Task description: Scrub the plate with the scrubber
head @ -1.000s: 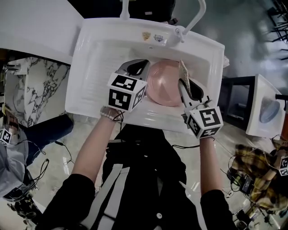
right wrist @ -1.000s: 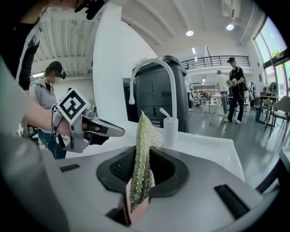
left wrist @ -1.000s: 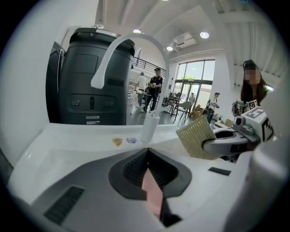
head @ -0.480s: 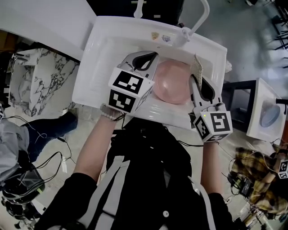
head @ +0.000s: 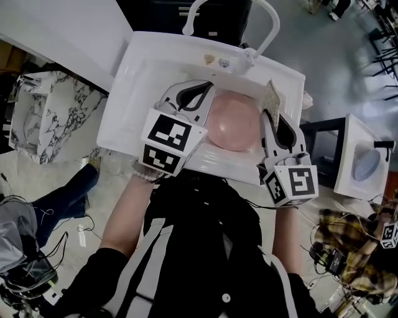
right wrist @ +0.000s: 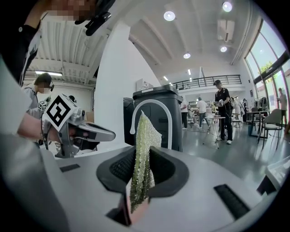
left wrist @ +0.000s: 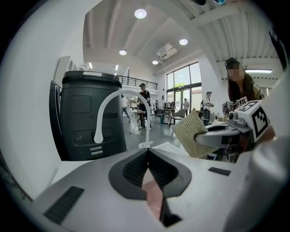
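White sink [head: 127,87], open hall | plate [head: 233,127] in basin, face up; left gripper [head: 208,93] pressed on its left rim | right gripper [head: 268,115] pinches scrubber [head: 271,96] by plate's right edge, contact unclear | scrubber's long axis follows gripper, tip away from person | risk: plate pivots in rim pinch under pressure; scrubber folds

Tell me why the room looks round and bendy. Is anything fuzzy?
Left gripper view: the wide lens bends straight lines and leaves black corners; ceiling lamps glare white. Right gripper view: same bend, but the scrubber looks sharp. Head view: even light, soft shine on the pink plate.
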`<state>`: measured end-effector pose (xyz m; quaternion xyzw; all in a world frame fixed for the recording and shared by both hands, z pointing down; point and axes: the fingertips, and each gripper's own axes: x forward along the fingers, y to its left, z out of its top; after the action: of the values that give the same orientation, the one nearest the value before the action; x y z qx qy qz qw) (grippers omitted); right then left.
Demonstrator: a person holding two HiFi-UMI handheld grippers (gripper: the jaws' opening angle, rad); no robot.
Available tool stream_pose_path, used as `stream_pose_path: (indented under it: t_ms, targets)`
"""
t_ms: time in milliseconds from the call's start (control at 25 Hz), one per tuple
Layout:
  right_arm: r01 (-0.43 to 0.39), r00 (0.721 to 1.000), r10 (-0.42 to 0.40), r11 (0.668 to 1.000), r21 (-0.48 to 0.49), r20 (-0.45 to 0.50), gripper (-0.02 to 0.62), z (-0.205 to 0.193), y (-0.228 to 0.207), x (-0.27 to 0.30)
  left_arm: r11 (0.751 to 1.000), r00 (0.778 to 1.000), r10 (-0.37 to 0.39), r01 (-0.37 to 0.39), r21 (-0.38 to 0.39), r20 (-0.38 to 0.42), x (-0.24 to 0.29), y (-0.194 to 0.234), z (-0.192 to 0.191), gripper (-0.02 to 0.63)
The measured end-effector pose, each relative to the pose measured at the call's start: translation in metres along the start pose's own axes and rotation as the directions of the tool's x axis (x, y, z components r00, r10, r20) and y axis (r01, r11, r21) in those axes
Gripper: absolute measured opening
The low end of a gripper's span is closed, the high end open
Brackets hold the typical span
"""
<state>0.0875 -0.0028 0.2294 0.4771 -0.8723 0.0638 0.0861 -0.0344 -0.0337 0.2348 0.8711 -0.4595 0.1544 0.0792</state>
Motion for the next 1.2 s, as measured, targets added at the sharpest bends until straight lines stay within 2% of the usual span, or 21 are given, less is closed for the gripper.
stream_pose_path:
  t_ms: [240,1200]
  targets:
    - [0.004,1.0,-0.004,1.0,-0.001,0.019,0.075,0.007,0.002,-0.001,1.0,1.0,-0.002,0.002,-0.001,0.026,-0.004,-0.002,0.009,0.002]
    - [-0.019,1.0,0.02,1.0,0.006,-0.024,0.074,-0.005,0.008,0.004,0.999,0.999,-0.033,0.033,0.026,0.015,0.002,-0.004,0.013,0.002]
